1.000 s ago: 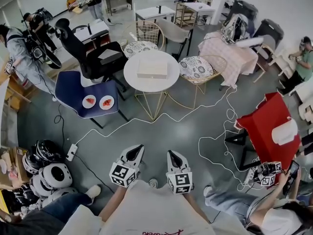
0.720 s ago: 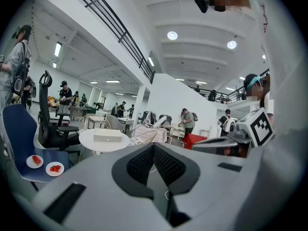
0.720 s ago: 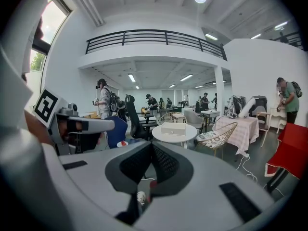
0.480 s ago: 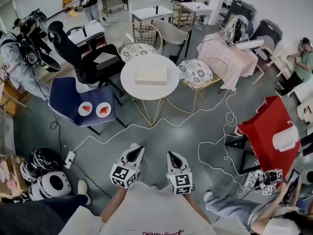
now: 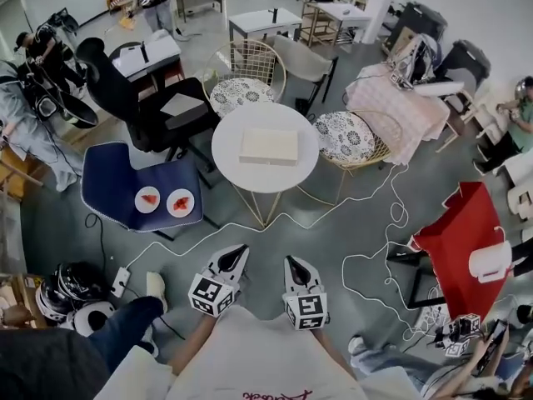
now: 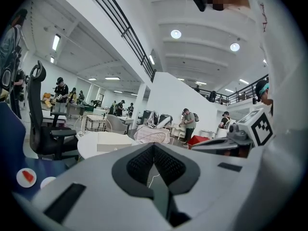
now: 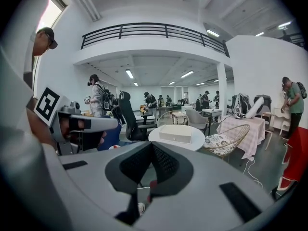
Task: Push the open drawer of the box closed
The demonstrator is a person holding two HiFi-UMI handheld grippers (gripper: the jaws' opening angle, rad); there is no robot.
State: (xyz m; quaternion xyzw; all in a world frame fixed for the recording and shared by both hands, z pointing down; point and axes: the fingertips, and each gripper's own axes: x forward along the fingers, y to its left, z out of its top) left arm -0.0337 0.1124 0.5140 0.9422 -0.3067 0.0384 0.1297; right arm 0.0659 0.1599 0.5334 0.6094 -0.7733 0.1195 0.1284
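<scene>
Left gripper [image 5: 237,250], right gripper [image 5: 291,261] both closed, empty — get close to the box [image 5: 269,146], then push squarely.

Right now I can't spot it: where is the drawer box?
In the head view the box lies on the round white table, left of the patterned wire chair.

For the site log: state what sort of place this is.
Probably a large open workspace set up for recording: round table, office chair, white cable trailing across the floor.
</scene>
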